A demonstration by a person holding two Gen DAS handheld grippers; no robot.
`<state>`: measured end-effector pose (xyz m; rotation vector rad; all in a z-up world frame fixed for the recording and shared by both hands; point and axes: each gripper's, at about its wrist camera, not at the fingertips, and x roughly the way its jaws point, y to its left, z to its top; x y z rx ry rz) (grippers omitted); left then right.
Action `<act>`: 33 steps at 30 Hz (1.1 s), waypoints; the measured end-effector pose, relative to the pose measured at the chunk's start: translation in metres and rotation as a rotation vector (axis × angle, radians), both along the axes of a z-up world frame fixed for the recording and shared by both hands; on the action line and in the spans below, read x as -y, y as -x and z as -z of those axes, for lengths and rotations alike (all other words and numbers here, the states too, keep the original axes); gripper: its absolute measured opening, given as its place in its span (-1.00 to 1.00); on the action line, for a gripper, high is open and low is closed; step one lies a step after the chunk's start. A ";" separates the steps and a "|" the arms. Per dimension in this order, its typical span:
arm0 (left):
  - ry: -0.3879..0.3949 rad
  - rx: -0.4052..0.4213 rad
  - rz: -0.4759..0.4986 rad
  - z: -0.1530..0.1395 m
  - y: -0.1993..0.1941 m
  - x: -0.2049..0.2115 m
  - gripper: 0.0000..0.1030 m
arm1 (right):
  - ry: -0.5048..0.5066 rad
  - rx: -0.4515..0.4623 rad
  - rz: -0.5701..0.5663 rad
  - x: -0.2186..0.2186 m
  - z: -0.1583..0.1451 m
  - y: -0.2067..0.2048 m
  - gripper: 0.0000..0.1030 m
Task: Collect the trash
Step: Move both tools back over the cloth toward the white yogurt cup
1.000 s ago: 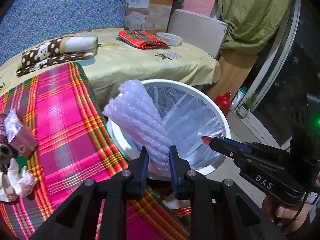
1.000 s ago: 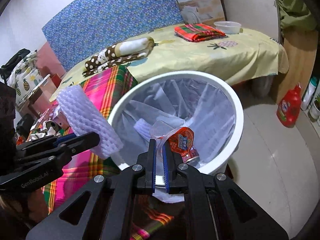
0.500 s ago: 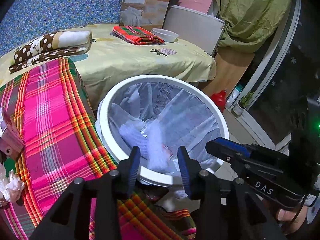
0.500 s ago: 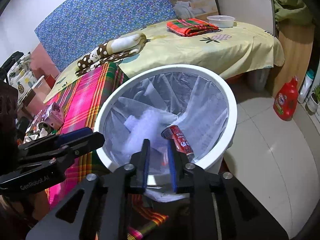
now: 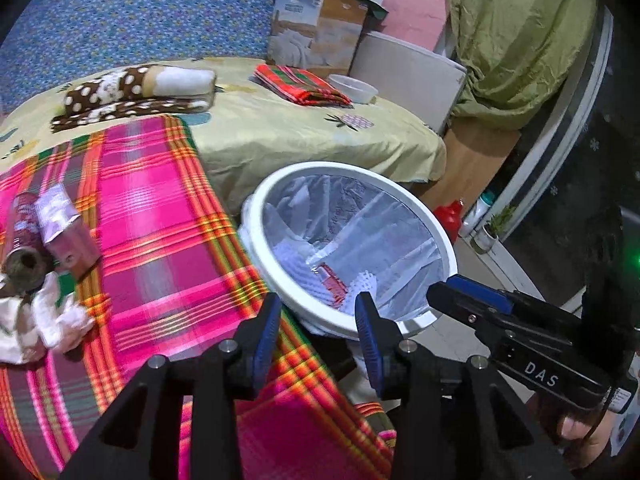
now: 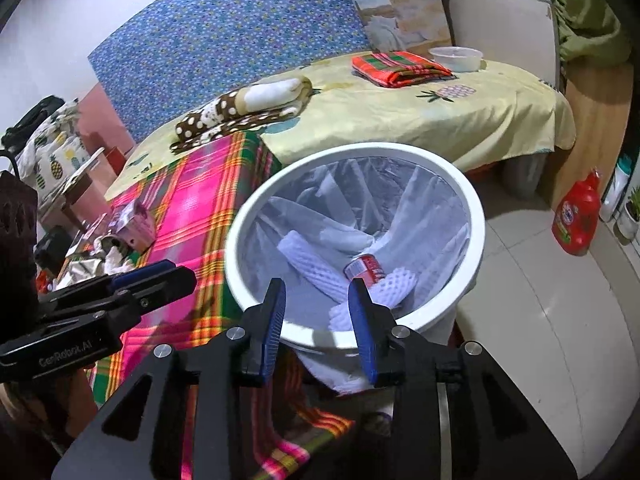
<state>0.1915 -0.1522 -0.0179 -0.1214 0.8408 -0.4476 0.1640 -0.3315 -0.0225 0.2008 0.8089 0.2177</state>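
Right wrist view: your right gripper [image 6: 316, 290] jaws are opening, empty, above the bin [image 6: 476, 216]; your left gripper [image 5: 316, 308] jaws stand apart, empty, beside it.

Hidden in part: bin [image 6: 476, 216], its near rim behind the right tongs [image 6: 316, 300] and its base out of sight; foam netting [image 6: 316, 266] and red can [image 6: 362, 268] inside it, the can's label too small to read. Cut off by the frame edge: the trash pile [image 5: 36, 280] on the plaid cloth [image 5: 160, 240] in the left wrist view, motion-blurred, its pieces not told apart with certainty; the hand [image 5: 580, 432] under the right tongs, only a sliver showing. Too small or distorted to tell: bottles and a plant [image 5: 490, 232] on the floor past the bin; print on the cardboard box [image 5: 316, 32].
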 end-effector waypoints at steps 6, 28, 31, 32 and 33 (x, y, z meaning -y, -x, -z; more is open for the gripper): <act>-0.002 0.037 -0.047 -0.010 0.022 -0.023 -0.22 | 0.020 0.042 -0.058 -0.024 -0.013 0.010 -0.32; -0.035 0.081 -0.284 -0.017 0.076 -0.112 -0.22 | 0.061 0.115 -0.224 -0.104 -0.028 0.037 -0.32; -0.041 0.086 -0.305 -0.016 0.082 -0.120 -0.22 | 0.059 0.118 -0.232 -0.109 -0.029 0.039 -0.32; -0.044 0.087 -0.311 -0.016 0.084 -0.122 -0.22 | 0.062 0.119 -0.237 -0.112 -0.029 0.040 -0.32; -0.047 0.088 -0.318 -0.016 0.085 -0.124 -0.22 | 0.064 0.121 -0.241 -0.115 -0.030 0.041 -0.32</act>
